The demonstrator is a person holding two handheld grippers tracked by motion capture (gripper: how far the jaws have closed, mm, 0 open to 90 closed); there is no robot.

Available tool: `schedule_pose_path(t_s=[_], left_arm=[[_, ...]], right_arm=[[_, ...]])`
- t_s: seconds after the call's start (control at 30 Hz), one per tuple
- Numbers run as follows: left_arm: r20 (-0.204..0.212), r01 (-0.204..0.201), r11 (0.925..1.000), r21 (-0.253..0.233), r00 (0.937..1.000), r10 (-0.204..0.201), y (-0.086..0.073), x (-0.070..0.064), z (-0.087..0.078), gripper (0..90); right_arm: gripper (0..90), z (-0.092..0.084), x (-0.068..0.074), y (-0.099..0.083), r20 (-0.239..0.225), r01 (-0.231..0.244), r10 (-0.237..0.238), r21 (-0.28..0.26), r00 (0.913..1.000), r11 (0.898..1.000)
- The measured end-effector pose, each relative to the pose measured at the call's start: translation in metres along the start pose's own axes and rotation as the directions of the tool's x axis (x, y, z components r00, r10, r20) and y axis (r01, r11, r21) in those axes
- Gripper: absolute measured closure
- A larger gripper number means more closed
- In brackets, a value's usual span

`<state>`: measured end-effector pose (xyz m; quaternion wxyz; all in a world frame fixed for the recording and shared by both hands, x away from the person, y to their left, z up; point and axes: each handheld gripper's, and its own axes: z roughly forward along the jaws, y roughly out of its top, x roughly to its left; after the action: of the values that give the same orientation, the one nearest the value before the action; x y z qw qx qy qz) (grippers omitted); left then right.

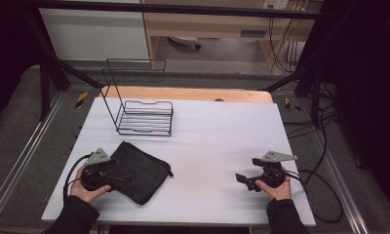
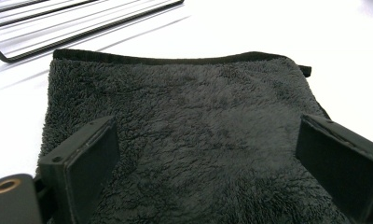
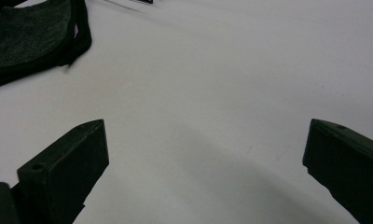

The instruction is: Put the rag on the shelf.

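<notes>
— Where do we stand on the left? Our left claw (image 1: 116,171) sits low over the black terry towel (image 1: 137,170), jaws spread wide with the pile between them, and as far as we can see neither pad is pressing on the cloth. It holds nothing.

— And the towel itself? It lies folded on the white tabletop (image 1: 207,131) at the near left, just in front of the black wire rack (image 1: 145,118) and apart from it. In the left gripper view its hemmed far edge (image 2: 175,59) runs straight across, with the small loop tag at the right end.

— So how do we take it well? We'd judge the step to be a pinch on the towel. The jaws straddle the flat face now, which gives little to bite. We should lower onto an edge or corner so both folded layers go between the pads, then close fully before lifting; thick pile slips from a half grip.

— The right side? Our right claw (image 1: 245,181) hovers over bare tabletop, well apart from the towel, jaws wide and empty. We'd bring it to the towel's right edge (image 3: 79,32) so the cloth stays flat.
</notes>
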<state>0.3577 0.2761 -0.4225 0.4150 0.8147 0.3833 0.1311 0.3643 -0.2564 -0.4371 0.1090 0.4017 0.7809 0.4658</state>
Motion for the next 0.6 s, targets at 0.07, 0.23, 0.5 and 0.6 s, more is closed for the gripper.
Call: schedule_pose_path(t_s=[0.07, 0.23, 0.5, 0.6], left_arm=[[-0.003, -0.004, 1.0000, 0.002, 1.0000, 0.004, 0.001, -0.001, 0.001, 6.2], [-0.002, -0.006, 1.0000, 0.006, 1.0000, 0.006, 0.001, -0.003, 0.002, 7.7], [0.002, -0.019, 0.9997, 0.012, 0.9998, 0.019, 0.004, -0.011, 0.005, 10.1], [0.012, -0.023, 0.9997, 0.010, 0.9997, 0.023, 0.008, -0.020, 0.007, 11.7]], right_arm=[[0.8, -0.001, 0.000, 0.000, -0.001, -0.003, 0.003, -0.002, 1.0000, 1.000], [0.8, -0.001, 0.000, 0.000, 0.001, -0.009, 0.009, 0.004, 1.0000, 1.000], [0.8, 0.002, 0.001, 0.000, 0.008, -0.001, 0.001, 0.014, 1.0000, 1.000], [0.9, 0.003, 0.001, 0.000, 0.008, -0.003, 0.003, 0.014, 1.0000, 1.000]])
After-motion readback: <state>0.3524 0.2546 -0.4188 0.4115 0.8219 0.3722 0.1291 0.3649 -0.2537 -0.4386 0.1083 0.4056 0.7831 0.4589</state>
